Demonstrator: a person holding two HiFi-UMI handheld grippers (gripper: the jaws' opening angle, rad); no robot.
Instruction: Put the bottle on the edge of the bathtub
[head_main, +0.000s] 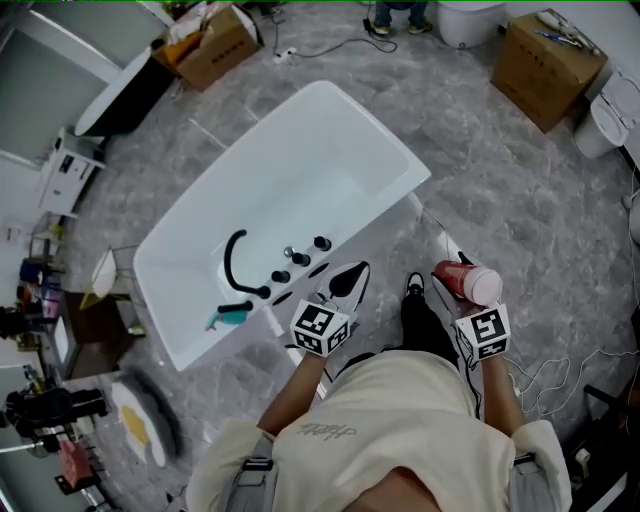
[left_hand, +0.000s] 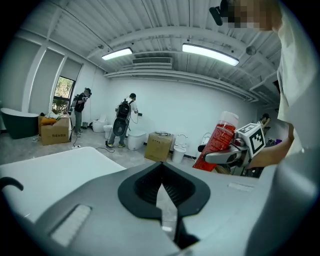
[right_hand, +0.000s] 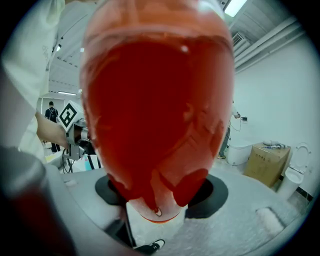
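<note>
Just one red bottle (right_hand: 157, 110) in the right gripper (right_hand: 161, 197), one bathtub (head_main: 400, 150)

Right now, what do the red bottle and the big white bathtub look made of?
Red white-capped bottle: probably translucent plastic; light glows through its body in the right gripper view. White rectangular bathtub: likely glossy acrylic or enamel, smooth and evenly bright.

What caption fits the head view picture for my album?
Right claw holds a red bottle near the white bathtub.
</note>
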